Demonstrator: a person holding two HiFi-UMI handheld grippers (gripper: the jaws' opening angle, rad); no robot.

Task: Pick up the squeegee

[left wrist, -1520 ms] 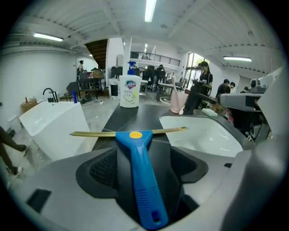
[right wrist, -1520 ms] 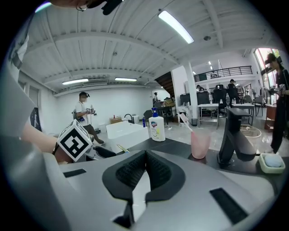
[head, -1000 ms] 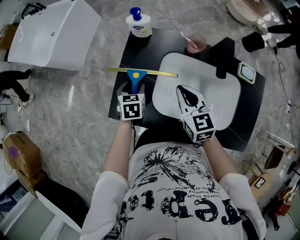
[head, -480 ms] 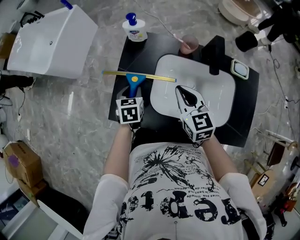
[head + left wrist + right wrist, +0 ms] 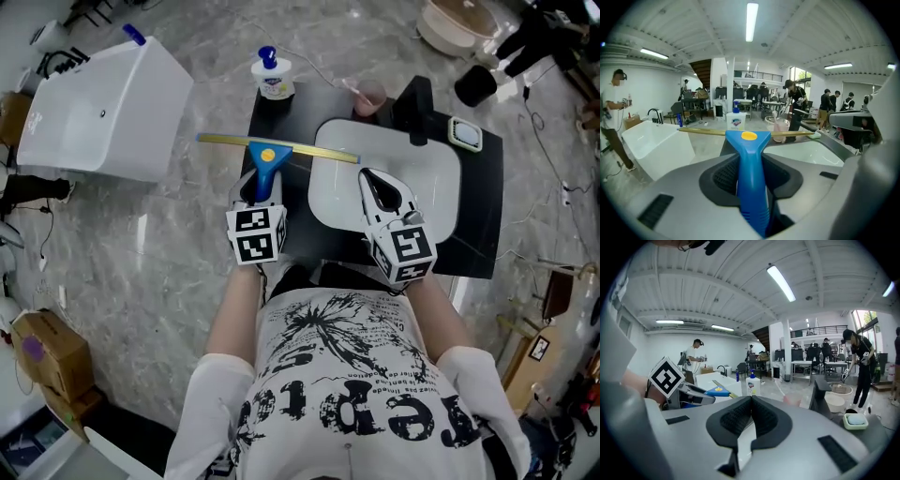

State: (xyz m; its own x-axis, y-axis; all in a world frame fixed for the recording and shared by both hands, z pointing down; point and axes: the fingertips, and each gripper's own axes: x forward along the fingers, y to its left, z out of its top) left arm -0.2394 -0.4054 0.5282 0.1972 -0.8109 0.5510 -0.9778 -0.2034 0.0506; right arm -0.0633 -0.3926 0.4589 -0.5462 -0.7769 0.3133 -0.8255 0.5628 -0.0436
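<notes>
Head view steeply overhead, gripper views level, sharing soap bottle [image 5: 273, 75]

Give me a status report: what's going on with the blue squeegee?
Left gripper shut on squeegee handle. Right gripper shut, empty, over the sink. Nothing in the way.

We saw open marble floor [image 5: 178, 244] between the white tub [image 5: 103, 103] and the left edge of the desk [image 5: 483, 211], free for a pass on that side. A soap bottle [image 5: 273, 77], a pink cup [image 5: 371, 94], a black faucet [image 5: 418, 101] and a soap dish [image 5: 466, 134] lined the desk's far edge. The blade of the squeegee [image 5: 267, 159] barred the way ahead of the left tongs [image 5: 260, 187], with its right end over the basin [image 5: 431, 202] near the right tongs [image 5: 372, 180]. The basin right of those tongs lay open.
</notes>
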